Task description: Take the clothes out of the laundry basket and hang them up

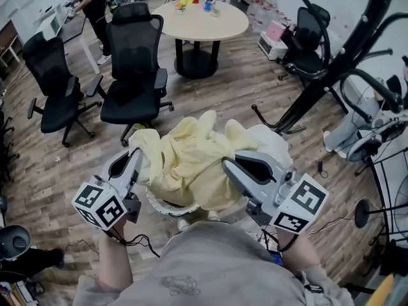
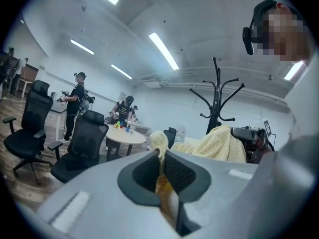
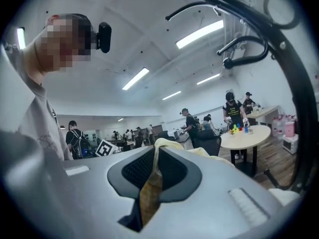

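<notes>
- While pinched at two spots, bunched in a loose heap between both grippers: pale yellow garment (image 1: 191,158), held up just in front of the person's torso.
- Left gripper (image 1: 135,159): jaws pressed together on a thin fold of the yellow cloth, with the fold running up between the black pads (image 2: 146,171) in the left gripper view.
- Right gripper (image 1: 231,166): jaws likewise clamped on a narrow strip of the same garment, at its right side.
- Laundry basket (image 1: 162,207): only a curved piece of white rim showing under the garment's near edge. Inside covered by the cloth, so contents cannot be told.
- Black coat rack (image 1: 319,88) at the right, with curved arms reaching over the right gripper.
- Far off, round table (image 1: 204,24) bearing a few small coloured objects near its far edge.
- Two black office chairs (image 1: 134,62) at far left, well apart from the garment.
</notes>
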Available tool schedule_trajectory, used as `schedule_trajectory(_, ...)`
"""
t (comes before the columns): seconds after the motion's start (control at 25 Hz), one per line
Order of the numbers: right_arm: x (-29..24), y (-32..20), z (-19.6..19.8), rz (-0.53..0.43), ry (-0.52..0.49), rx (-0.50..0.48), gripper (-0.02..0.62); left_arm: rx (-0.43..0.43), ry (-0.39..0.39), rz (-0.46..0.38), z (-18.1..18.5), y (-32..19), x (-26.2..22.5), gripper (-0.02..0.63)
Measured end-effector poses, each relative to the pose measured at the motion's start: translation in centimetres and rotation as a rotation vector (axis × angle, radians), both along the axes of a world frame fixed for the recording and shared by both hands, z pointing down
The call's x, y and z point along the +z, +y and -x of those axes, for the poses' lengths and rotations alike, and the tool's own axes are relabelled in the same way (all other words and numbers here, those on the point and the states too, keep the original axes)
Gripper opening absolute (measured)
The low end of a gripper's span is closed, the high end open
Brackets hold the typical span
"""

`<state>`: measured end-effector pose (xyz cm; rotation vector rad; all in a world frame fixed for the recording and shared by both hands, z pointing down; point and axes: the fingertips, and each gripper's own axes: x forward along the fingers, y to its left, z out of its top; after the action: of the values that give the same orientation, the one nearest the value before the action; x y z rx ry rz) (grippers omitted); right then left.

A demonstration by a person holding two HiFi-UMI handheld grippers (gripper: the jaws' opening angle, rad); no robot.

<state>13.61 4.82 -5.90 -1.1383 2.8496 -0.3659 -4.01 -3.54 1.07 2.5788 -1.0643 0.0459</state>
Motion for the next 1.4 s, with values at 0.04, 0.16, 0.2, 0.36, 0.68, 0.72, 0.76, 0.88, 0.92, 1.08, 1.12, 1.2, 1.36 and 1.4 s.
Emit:
schedule_trajectory(0.04, -0.6, 0.0, -0.8, -0.014, -0.004, 0.023, 0.055, 0.014, 0.006, -0.011, -0.7, -0.4, -0.6, 0.012)
schedule_trajectory(0.16, -1.8, 0.3, -3.1, -0.044, -0.019, 0.083, 0.055, 0.057, 0.024, -0.035, -2.7, -1.2, -2.0, 0.012)
schedule_trajectory(0.2, -2.0, 0.5, -3.8, -0.050, -0.024, 0.100, 0.055, 0.072, 0.027, -0.040, -3.4, -1.4, -2.3, 0.012)
schedule_trajectory(0.36, -2.5, 1.3, -5.9, -0.067, -0.032, 0.148, 0.055, 0.141, 0.027, -0.065, -6.6, -1.7, -3.6, 0.012)
schedule_trajectory(0.68, -9.3, 4.1, -8.9, -0.217, -0.046, 0.210, 0.055, 0.294, 0.157, -0.143, -10.8, -2.3, -10.6, 0.012)
schedule_trajectory(0.72, -10.6, 4.4, -9.0, -0.251, -0.042, 0.219, 0.055, 0.303, 0.161, -0.177, -10.9, -2.8, -12.1, 0.012)
schedule_trajectory(0.76, -11.9, 4.7, -9.1, -0.287, -0.039, 0.224, 0.055, 0.306, 0.158, -0.220, -11.0, -3.1, -13.8, 0.012)
schedule_trajectory(0.88, -15.7, 6.2, -9.8, -0.398, -0.035, 0.244, 0.055, 0.298, 0.150, -0.357, -11.4, -3.7, -19.1, 0.012)
schedule_trajectory(0.92, -16.9, 6.6, -10.2, -0.437, -0.037, 0.253, 0.055, 0.297, 0.157, -0.393, -11.5, -3.9, -20.7, 0.012)
schedule_trajectory(1.08, -20.8, 7.6, -11.4, -0.574, -0.050, 0.315, 0.055, 0.306, 0.210, -0.489, -11.6, -5.1, -26.5, 0.012)
schedule_trajectory(1.12, -21.5, 7.7, -11.8, -0.603, -0.044, 0.340, 0.055, 0.309, 0.228, -0.495, -11.7, -5.6, -27.7, 0.012)
schedule_trajectory(1.2, -22.3, 7.7, -12.5, -0.646, -0.024, 0.381, 0.055, 0.327, 0.267, -0.491, -12.2, -6.8, -29.3, 0.012)
schedule_trajectory(1.36, -22.2, 6.9, -13.5, -0.674, -0.013, 0.436, 0.054, 0.353, 0.289, -0.473, -14.7, -10.0, -31.3, 0.012)
schedule_trajectory(1.4, -21.8, 6.7, -14.0, -0.666, -0.027, 0.464, 0.055, 0.346, 0.297, -0.444, -15.3, -11.1, -31.3, 0.012)
